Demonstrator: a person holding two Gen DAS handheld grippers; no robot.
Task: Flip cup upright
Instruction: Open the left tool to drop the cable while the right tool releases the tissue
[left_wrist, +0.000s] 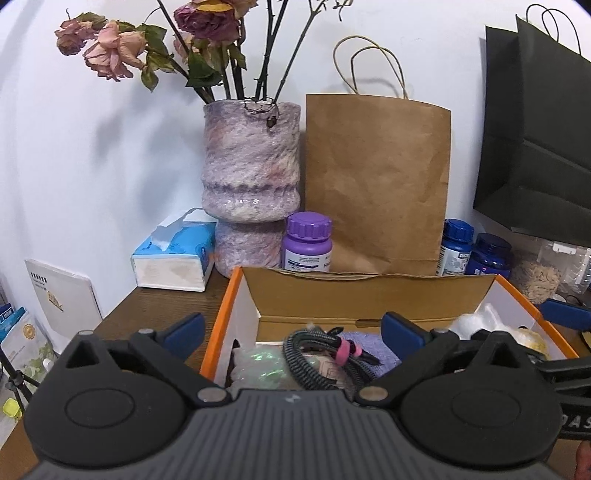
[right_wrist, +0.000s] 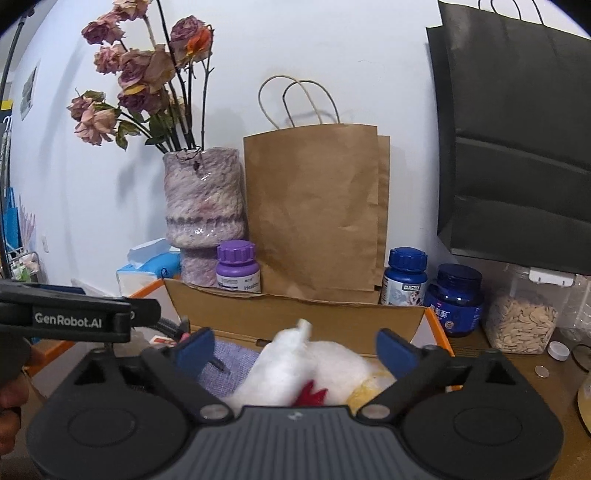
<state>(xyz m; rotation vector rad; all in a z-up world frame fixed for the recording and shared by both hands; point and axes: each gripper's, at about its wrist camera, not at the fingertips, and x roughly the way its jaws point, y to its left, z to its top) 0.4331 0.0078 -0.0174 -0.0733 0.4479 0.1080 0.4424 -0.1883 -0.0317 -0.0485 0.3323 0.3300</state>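
I cannot make out a cup in either view. My left gripper is open above an orange-edged cardboard box. Below it lie a coiled black cable with a pink tie, a purple cloth and a clear iridescent wrapper. My right gripper is also open, over the same box, and a white plush toy with a red comb lies between and below its blue fingers, not touched by them. The left gripper's black body shows at the left of the right wrist view.
Against the white wall stand a mottled purple vase of dried roses, a brown paper bag and a black paper bag. A purple bottle, two blue bottles, a tissue box and a seed jar crowd the wooden tabletop.
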